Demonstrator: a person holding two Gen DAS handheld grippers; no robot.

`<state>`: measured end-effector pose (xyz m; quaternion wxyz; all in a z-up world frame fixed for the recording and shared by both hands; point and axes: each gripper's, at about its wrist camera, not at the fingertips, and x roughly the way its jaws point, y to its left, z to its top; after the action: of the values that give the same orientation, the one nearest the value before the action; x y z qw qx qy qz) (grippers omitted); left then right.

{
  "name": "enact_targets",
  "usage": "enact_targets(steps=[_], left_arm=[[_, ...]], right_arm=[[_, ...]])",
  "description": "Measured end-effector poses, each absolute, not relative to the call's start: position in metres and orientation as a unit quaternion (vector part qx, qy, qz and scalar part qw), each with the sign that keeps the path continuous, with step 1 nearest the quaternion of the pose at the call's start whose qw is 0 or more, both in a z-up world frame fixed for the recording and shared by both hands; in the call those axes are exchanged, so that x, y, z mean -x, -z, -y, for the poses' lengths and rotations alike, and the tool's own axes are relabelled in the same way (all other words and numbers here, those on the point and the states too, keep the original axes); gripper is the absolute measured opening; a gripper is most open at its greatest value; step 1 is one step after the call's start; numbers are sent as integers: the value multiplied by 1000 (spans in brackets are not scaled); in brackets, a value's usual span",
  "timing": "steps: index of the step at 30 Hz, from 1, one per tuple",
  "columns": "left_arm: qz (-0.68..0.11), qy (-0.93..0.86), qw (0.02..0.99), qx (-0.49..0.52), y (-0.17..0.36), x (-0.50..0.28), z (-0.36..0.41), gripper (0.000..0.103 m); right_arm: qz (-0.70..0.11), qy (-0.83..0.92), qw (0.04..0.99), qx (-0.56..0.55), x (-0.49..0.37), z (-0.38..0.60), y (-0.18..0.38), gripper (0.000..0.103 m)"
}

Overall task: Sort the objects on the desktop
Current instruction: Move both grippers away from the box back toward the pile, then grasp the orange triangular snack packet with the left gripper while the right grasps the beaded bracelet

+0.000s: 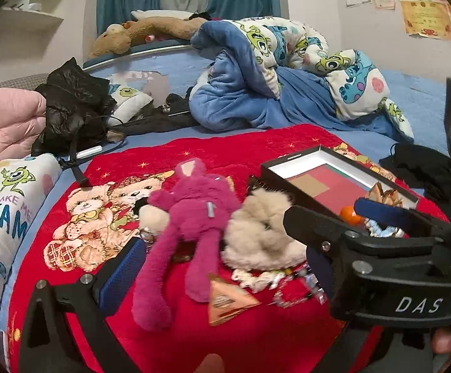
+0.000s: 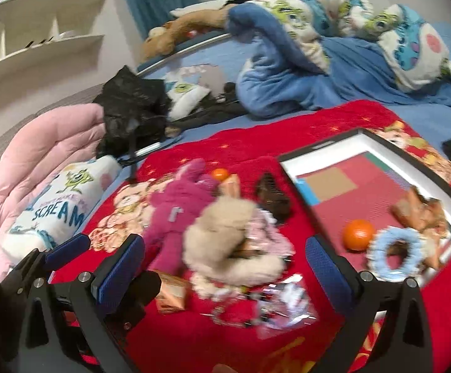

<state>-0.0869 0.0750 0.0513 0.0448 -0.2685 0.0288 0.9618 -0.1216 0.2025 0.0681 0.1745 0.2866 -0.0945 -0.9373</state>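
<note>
A magenta plush rabbit (image 1: 182,227) and a cream plush toy (image 1: 262,233) lie on a red blanket (image 1: 225,149), with an orange wrapper (image 1: 225,303) and a beaded trinket (image 1: 294,292) in front. My left gripper (image 1: 222,276) is open around the plush rabbit's legs. My right gripper (image 2: 225,267) is open above the cream plush (image 2: 225,242) and a clear packet (image 2: 281,307). A black-rimmed box (image 2: 322,147) to the right holds an orange ball (image 2: 357,233), a light blue scrunchie (image 2: 395,253) and a brown wrapper (image 2: 421,211). A second orange ball (image 2: 220,174) lies behind the rabbit (image 2: 175,208).
A "SCREAM" pillow (image 1: 4,217) and pink quilt (image 1: 4,124) lie at left. A black jacket (image 1: 73,102) and a blue cartoon blanket (image 1: 287,71) are heaped behind. The right gripper's body (image 1: 396,267) crowds the left view. White shelves (image 2: 39,31) stand at far left.
</note>
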Motion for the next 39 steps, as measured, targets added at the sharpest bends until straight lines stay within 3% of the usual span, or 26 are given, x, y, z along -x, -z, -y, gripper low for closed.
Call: enact_targets(steps=[15,31,39], left_arm=[[-26,-947,63,314,-17,108,-74,103],[-42,-919,74,384,32,127,-102,103],[18,-900,64,431,49,145,-79,103]], right_arm=[[71,935,142,-317,134,-213,-48,103],[107,908,158,-374,144,-229,-22,103],[104,898,155,-399,152,-225,-7,103]])
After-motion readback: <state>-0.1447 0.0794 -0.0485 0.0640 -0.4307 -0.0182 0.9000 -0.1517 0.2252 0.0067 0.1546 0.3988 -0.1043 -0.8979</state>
